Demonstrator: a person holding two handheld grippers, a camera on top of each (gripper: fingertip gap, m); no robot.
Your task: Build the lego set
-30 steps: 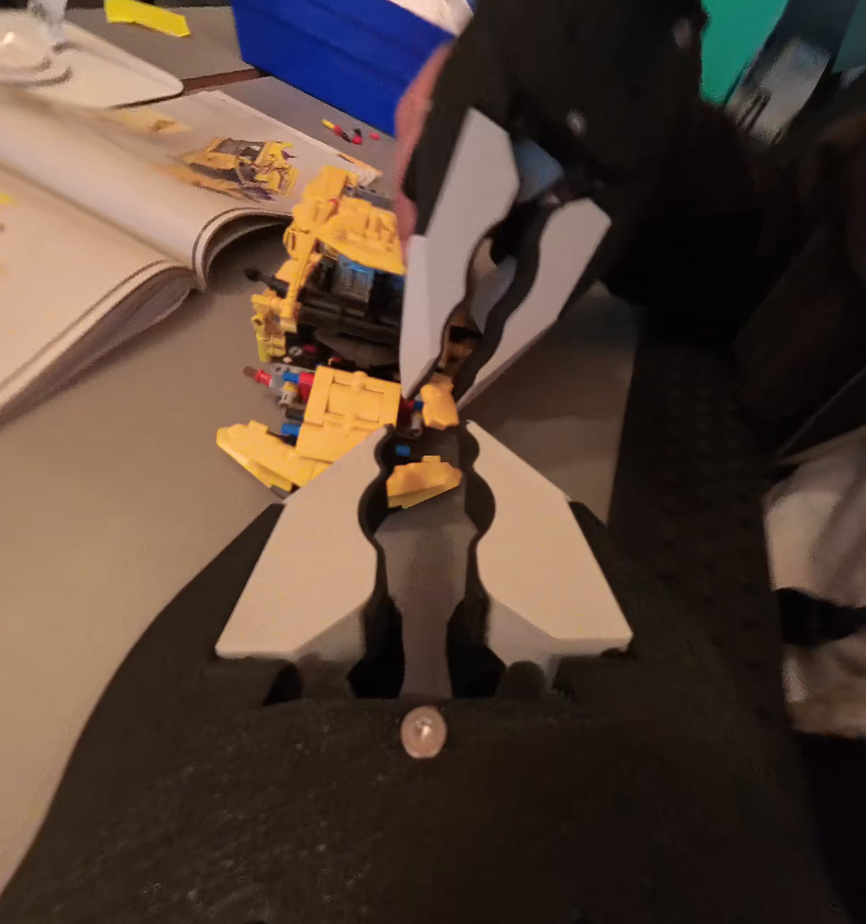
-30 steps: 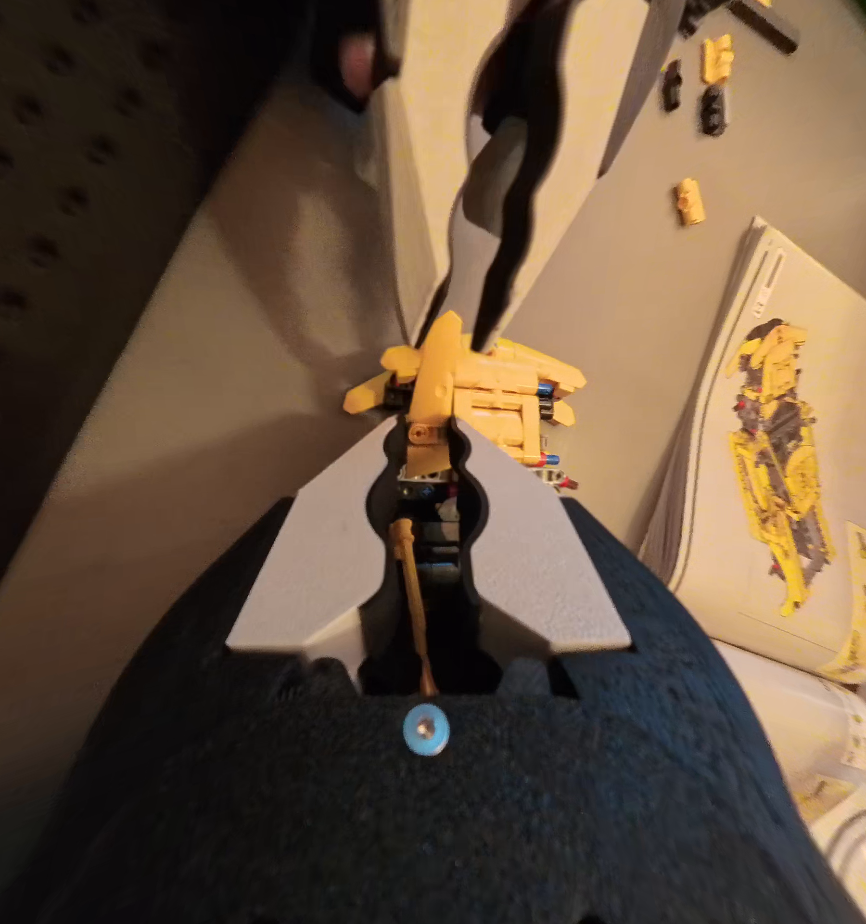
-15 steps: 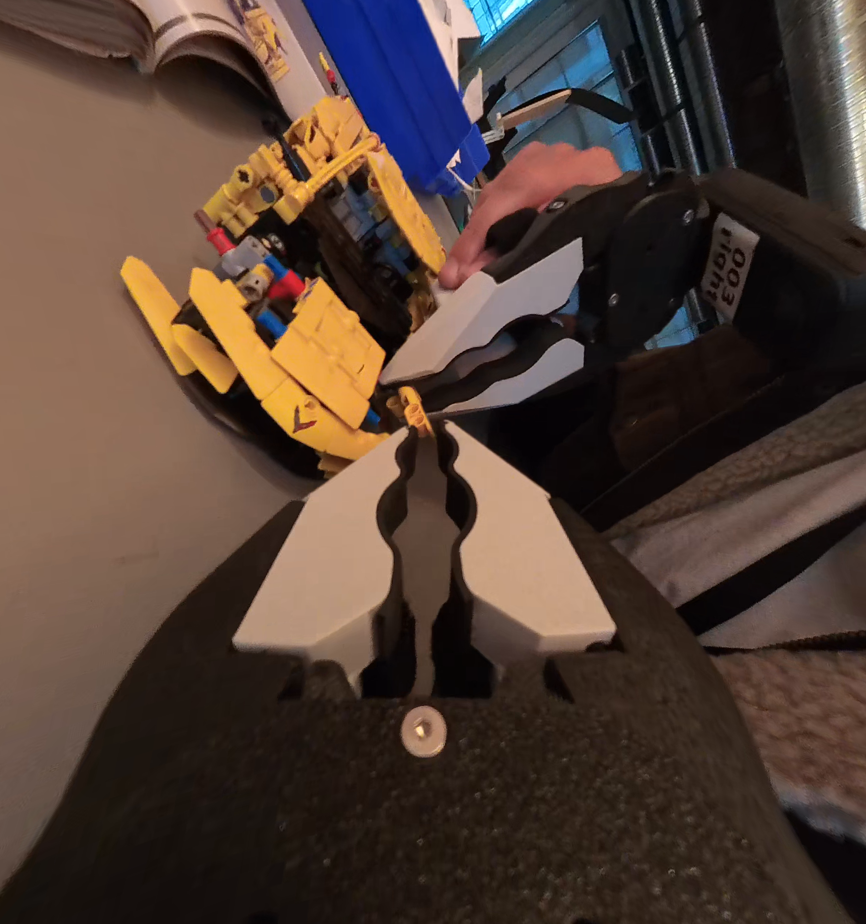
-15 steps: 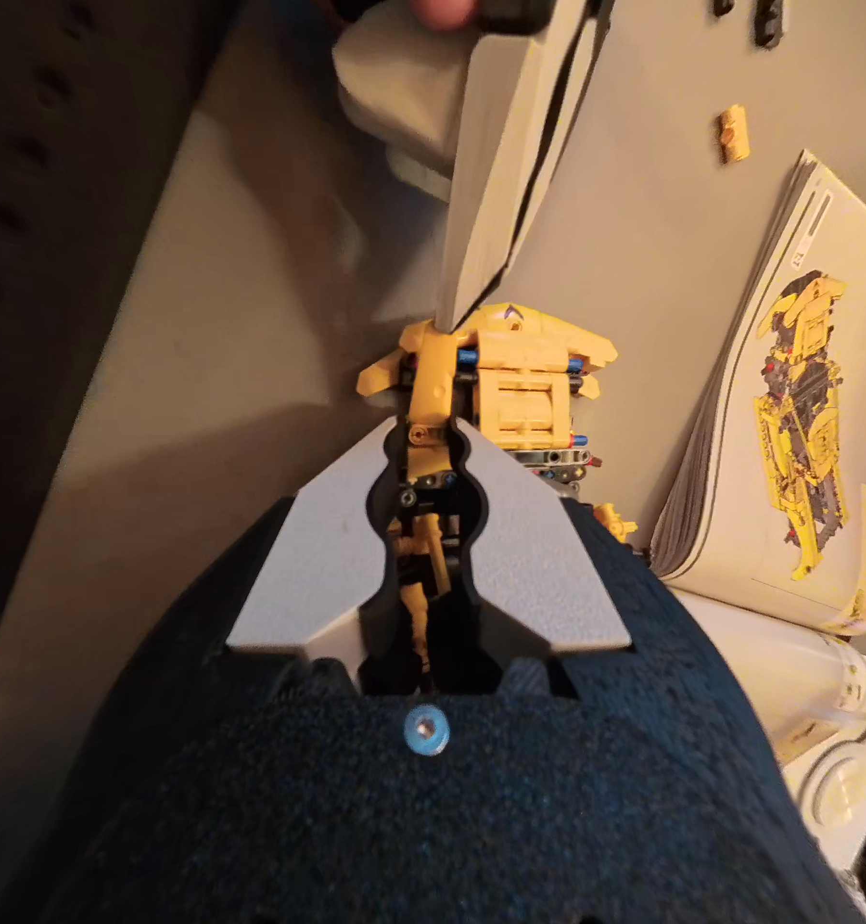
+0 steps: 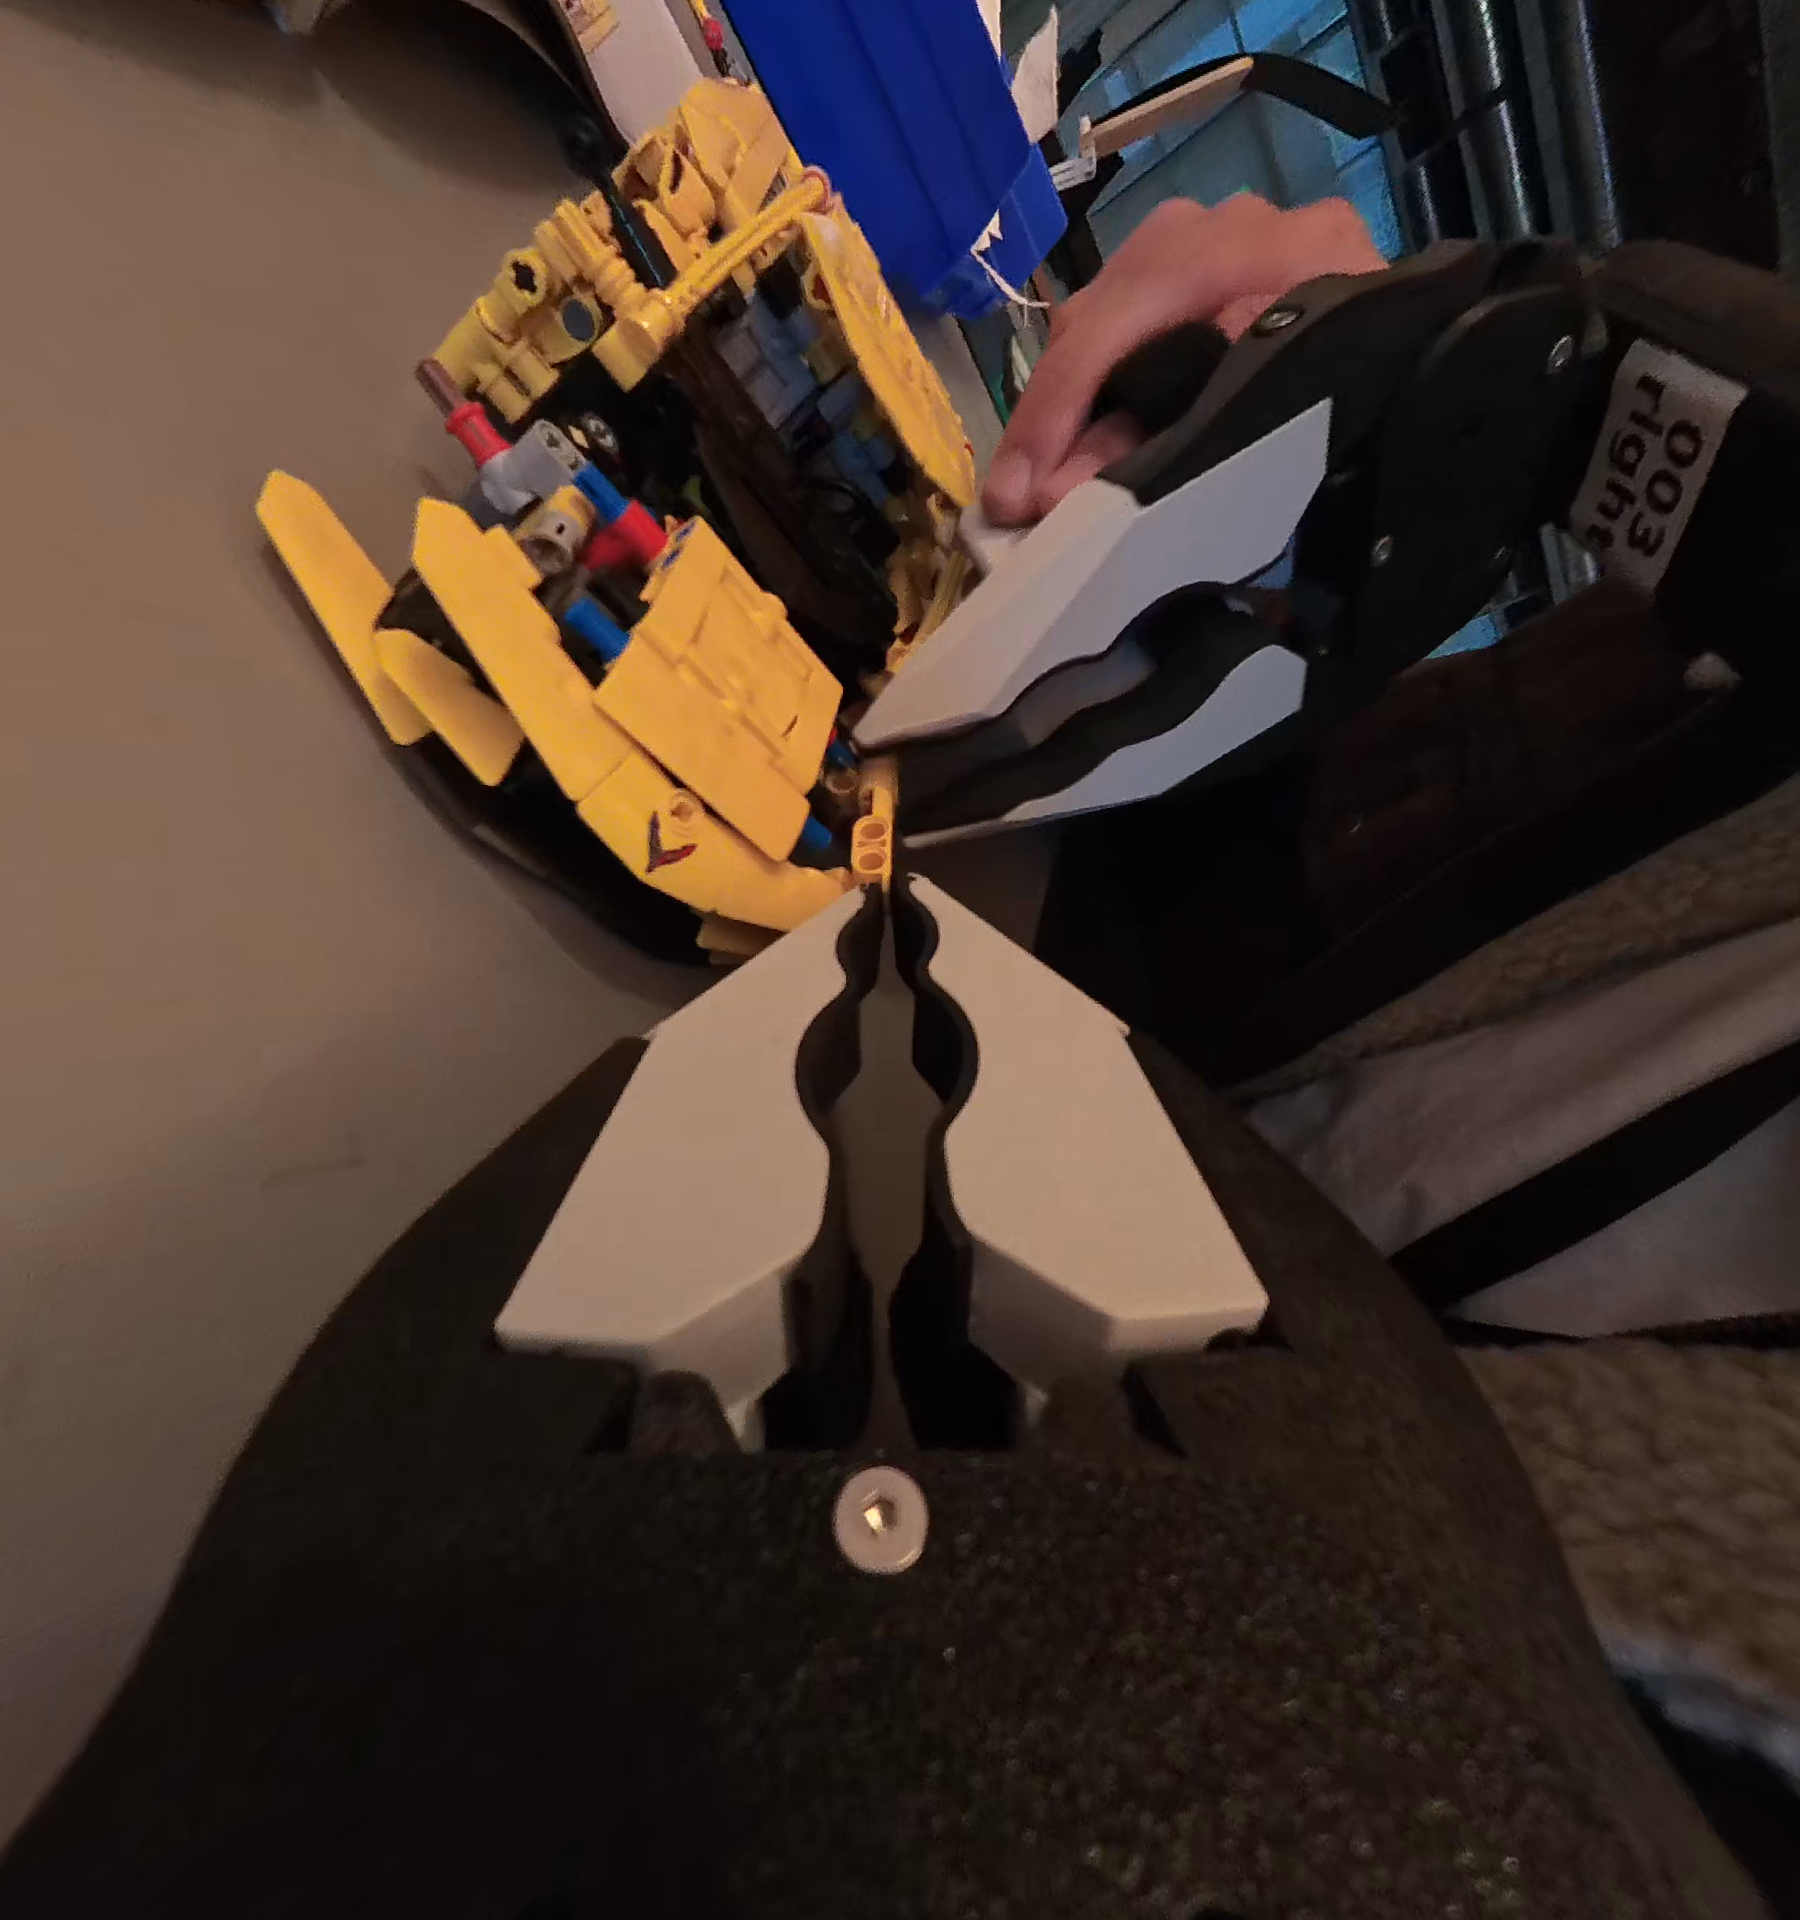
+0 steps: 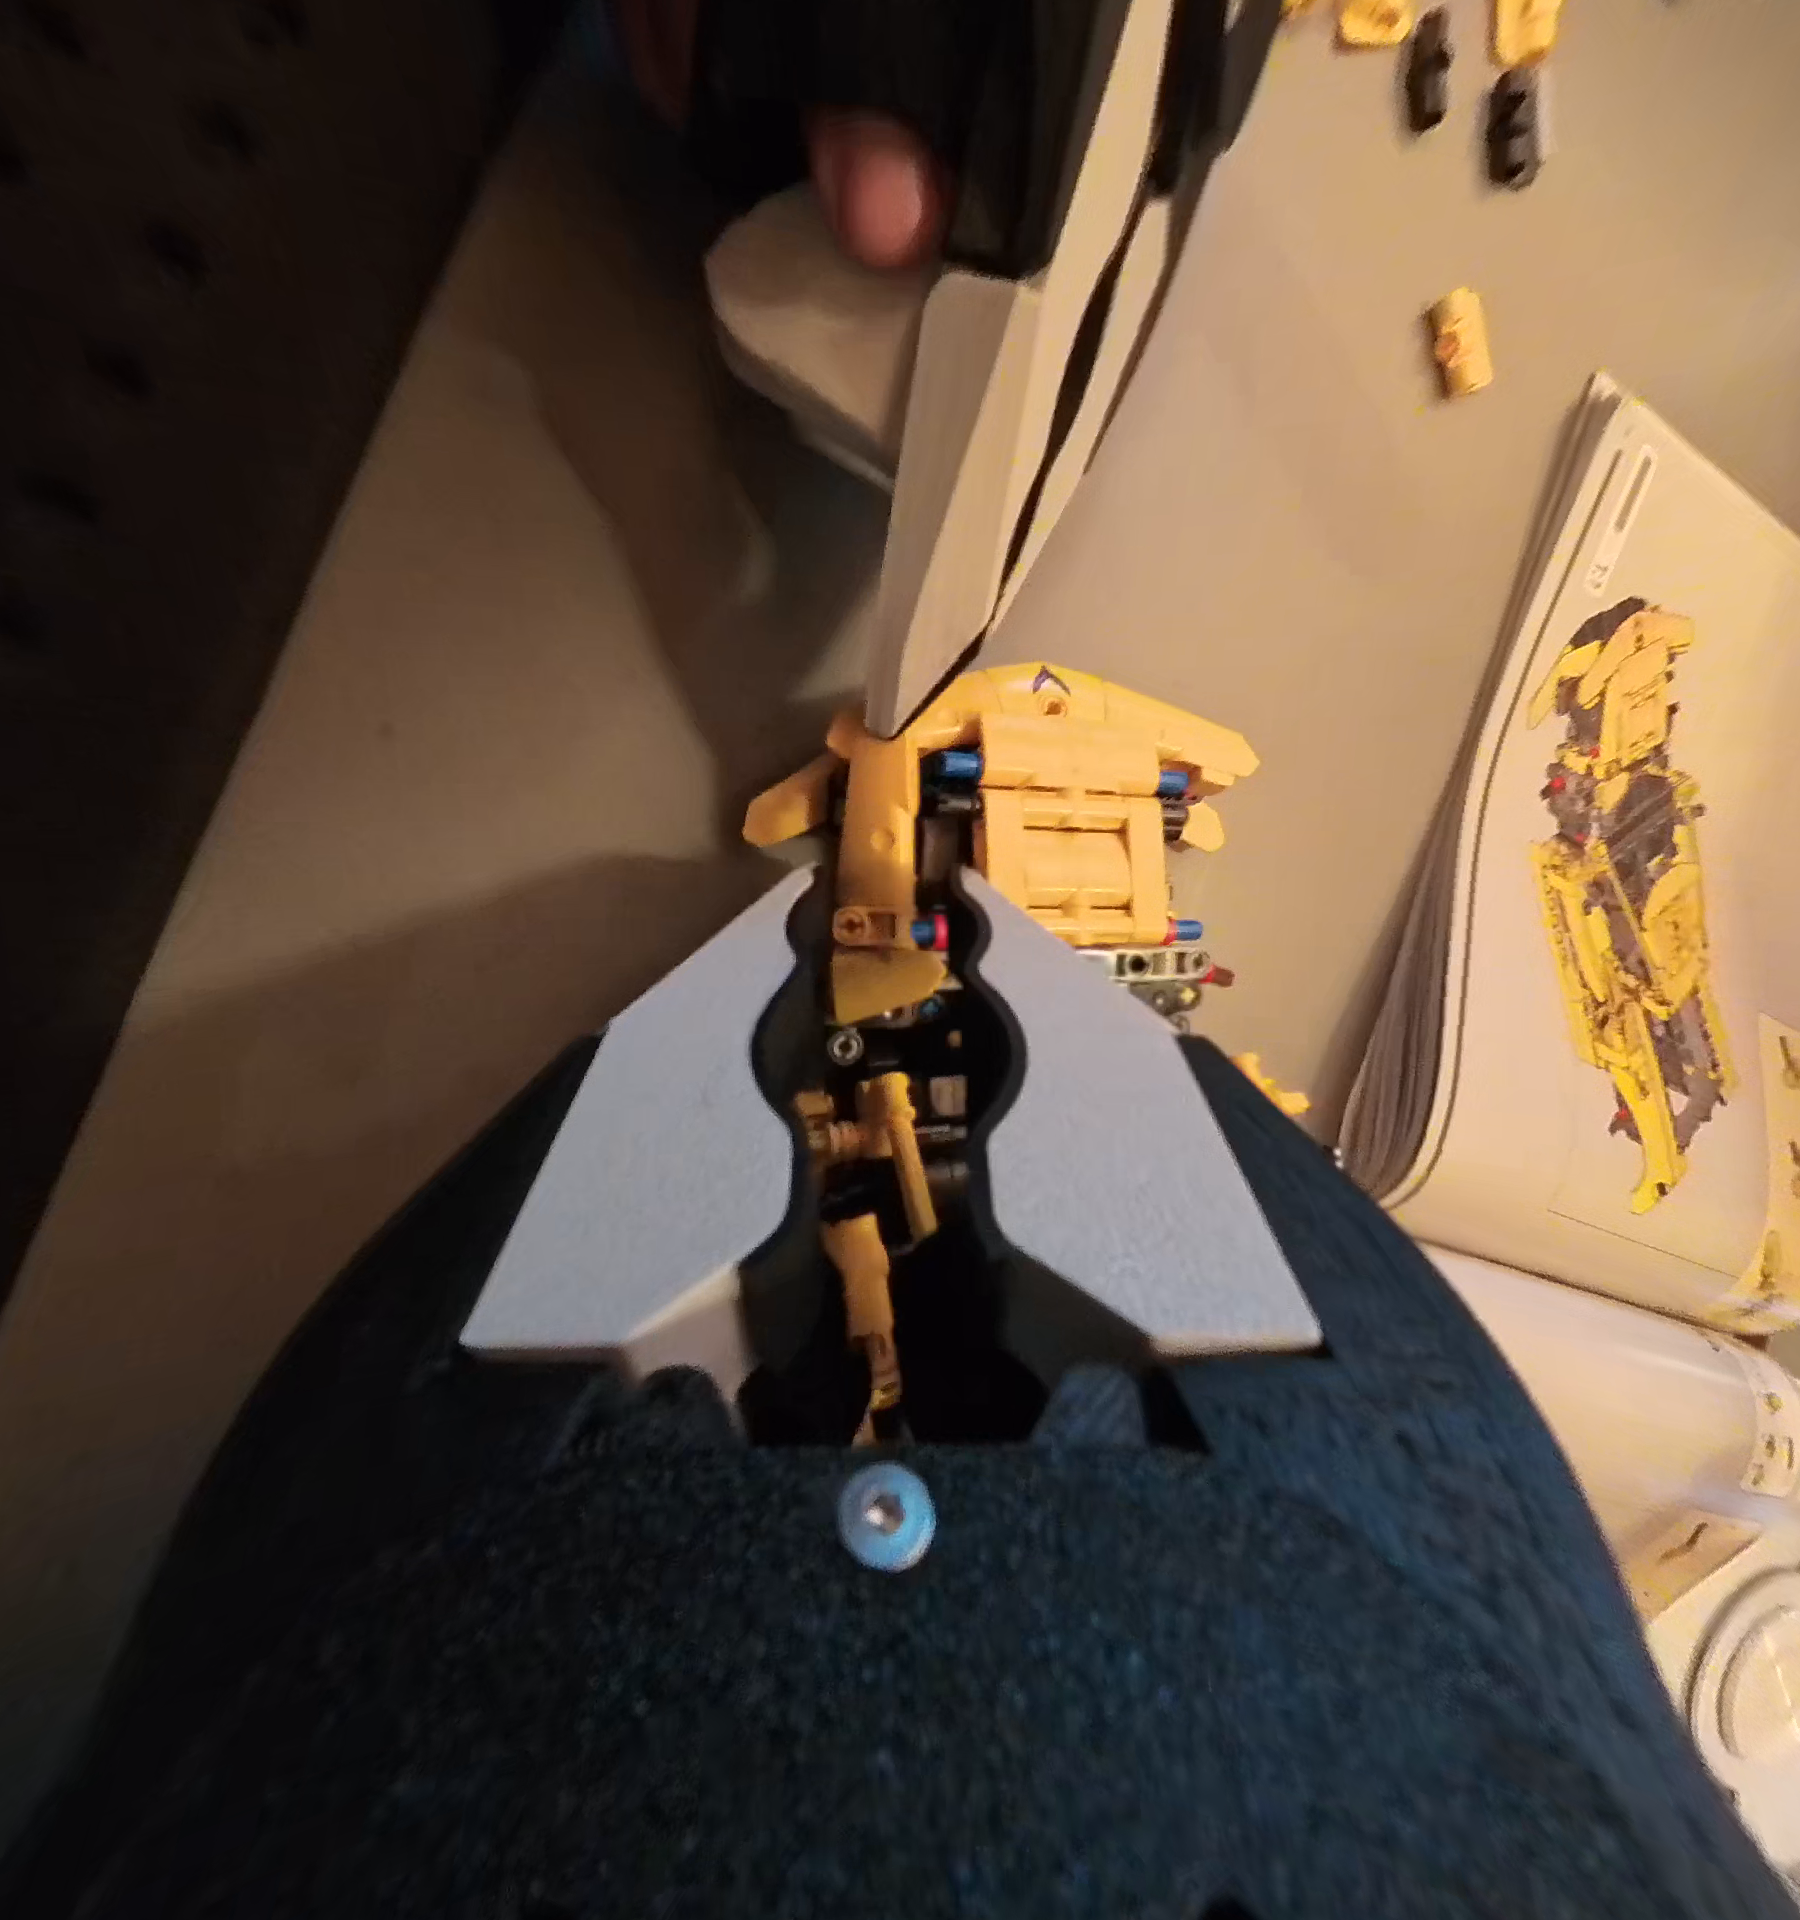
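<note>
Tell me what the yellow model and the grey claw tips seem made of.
The yellow model looks like glossy hard plastic: moulded studs, pins, sharp edges. The left claw has matt grey fingers, probably rigid printed plastic, edged with black wavy lining, possibly rubber.

Grey tool fingers (image 5: 688,1174), black bodies, silver screws (image 5: 880,1522)

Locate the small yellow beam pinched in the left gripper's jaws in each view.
Left wrist view: the yellow beam sits just above centre, at the left gripper tips.
Right wrist view: its tip shows above centre, under the left gripper.
Shared landmark: the yellow lego model beside it.
</note>
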